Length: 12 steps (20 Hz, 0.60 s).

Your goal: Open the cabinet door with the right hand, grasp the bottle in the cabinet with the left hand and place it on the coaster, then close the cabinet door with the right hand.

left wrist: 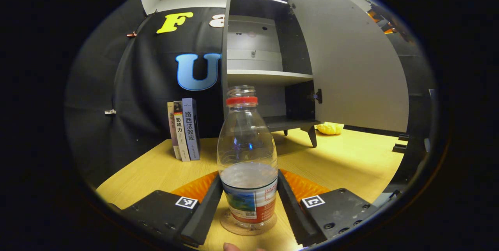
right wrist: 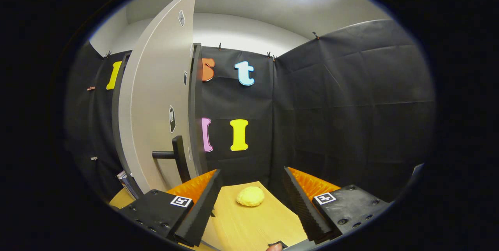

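In the left gripper view I saw my left gripper (left wrist: pixel 249 200) with the clear plastic bottle (left wrist: pixel 247 157) standing upright between its fingers, on the round cork coaster (left wrist: pixel 248 225) on the yellow wood-grain surface (left wrist: pixel 351 161). Both fingers lay against the bottle's lower sides, so I took the grip as closed on it. The bottle had no cap, only a red ring under its mouth, held some water low down, and wore a wrap label with a landscape picture and red print too small for me to make out. Behind it the grey cabinet (left wrist: pixel 253 71) stood with its grey door (left wrist: pixel 351 60) swung wide. Three upright books (left wrist: pixel 184 130) stood just left of the cabinet, their spines carrying Chinese lettering.

In the right gripper view my right gripper (right wrist: pixel 249 200) was spread wide with nothing in it, near the door's black bar handle (right wrist: pixel 175 155). A yellow crumpled lump (right wrist: pixel 250 196) lay on the surface ahead.
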Each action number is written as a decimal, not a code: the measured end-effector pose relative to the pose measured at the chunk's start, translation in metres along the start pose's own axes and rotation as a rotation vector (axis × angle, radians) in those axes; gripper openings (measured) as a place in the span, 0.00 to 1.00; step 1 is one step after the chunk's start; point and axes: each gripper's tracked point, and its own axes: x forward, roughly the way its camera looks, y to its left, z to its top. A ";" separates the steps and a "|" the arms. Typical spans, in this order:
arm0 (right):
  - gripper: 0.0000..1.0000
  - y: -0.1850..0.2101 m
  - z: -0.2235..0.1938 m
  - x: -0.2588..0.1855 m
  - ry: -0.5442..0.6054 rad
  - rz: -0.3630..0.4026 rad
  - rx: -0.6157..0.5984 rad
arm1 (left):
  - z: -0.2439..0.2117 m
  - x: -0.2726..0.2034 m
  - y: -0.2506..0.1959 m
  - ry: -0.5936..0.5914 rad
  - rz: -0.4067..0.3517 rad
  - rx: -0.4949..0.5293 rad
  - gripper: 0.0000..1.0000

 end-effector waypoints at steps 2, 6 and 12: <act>0.97 0.000 -0.002 -0.001 0.005 -0.001 0.002 | -0.003 -0.001 -0.003 0.021 -0.005 -0.001 0.83; 1.00 0.000 -0.007 -0.001 0.013 0.003 0.006 | 0.003 -0.003 0.000 0.042 0.021 -0.009 0.95; 0.98 0.003 -0.008 0.001 0.010 0.017 0.005 | 0.043 -0.007 0.005 0.043 0.052 0.008 0.95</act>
